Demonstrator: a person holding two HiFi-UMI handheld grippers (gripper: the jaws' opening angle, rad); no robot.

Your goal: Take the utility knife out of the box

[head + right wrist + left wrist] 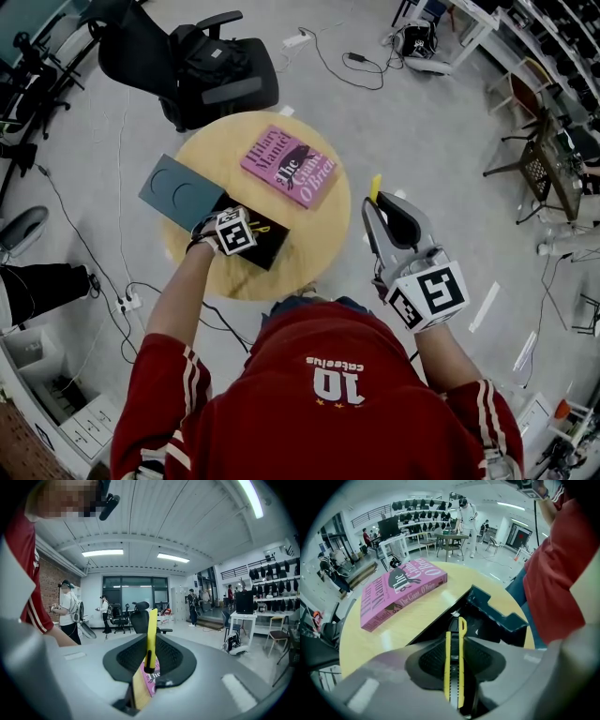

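free tabletop (419, 616) between pink book (401, 592) and open box (267, 246)

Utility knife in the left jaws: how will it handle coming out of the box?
Utility knife looks rigid and slim, so probably light, no flex. Left gripper clamps it from both sides; it may pivot if it catches the box edge. Smooth yellow casing could slip slightly.

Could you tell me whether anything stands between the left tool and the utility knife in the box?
Nothing visible does: the box is open, its lid lies beside it, and the utility knife is held between the jaws of the left tool.
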